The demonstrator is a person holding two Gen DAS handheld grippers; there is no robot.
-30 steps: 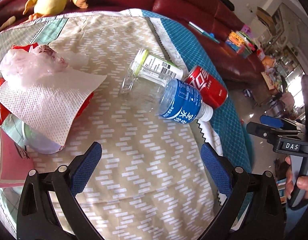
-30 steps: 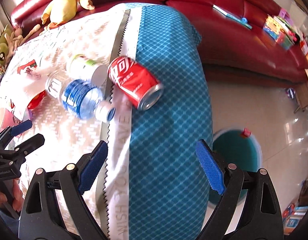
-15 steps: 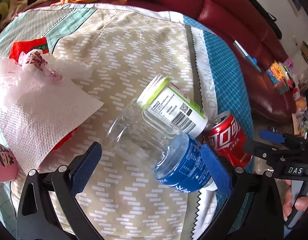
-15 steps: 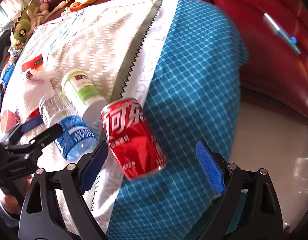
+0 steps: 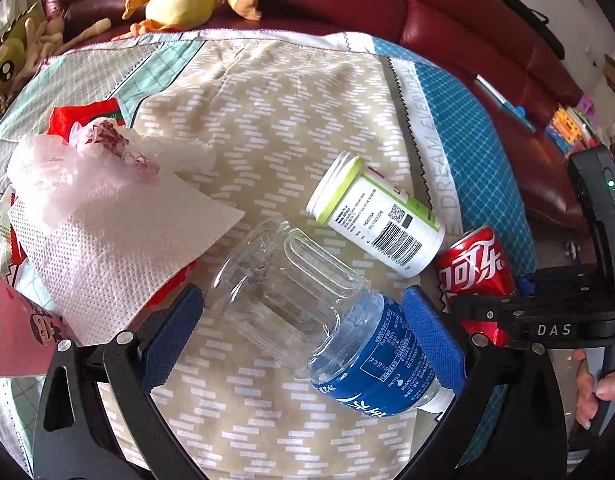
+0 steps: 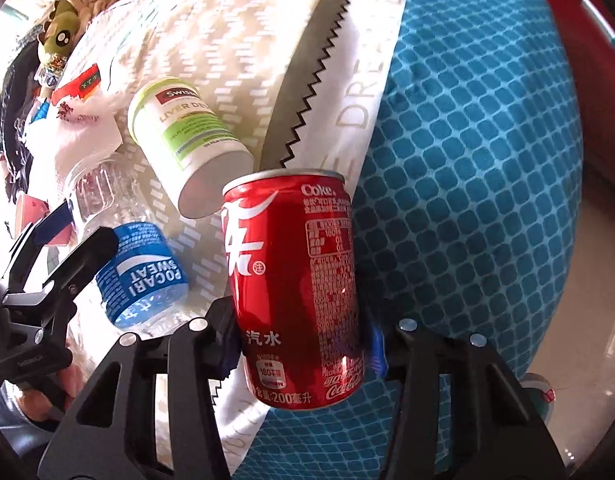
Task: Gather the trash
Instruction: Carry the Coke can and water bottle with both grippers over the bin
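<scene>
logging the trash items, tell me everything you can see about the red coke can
The red Coke can is a small, shiny metal drink can with white Chinese lettering, a Coke mark and fine printed panels. It lies on its side near the cloth's blue patterned edge, its far rim next to the white supplement bottle's base. It sits between the jaws of the right hand-held gripper, which are closing, with the pads at both of its sides.

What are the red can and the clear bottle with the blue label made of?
Red can: probably thin metal, glossy printed, with a bare silvery rim. Clear bottle: thin see-through plastic, ribbed, cloth pattern showing through, under a shiny blue film label.
</scene>
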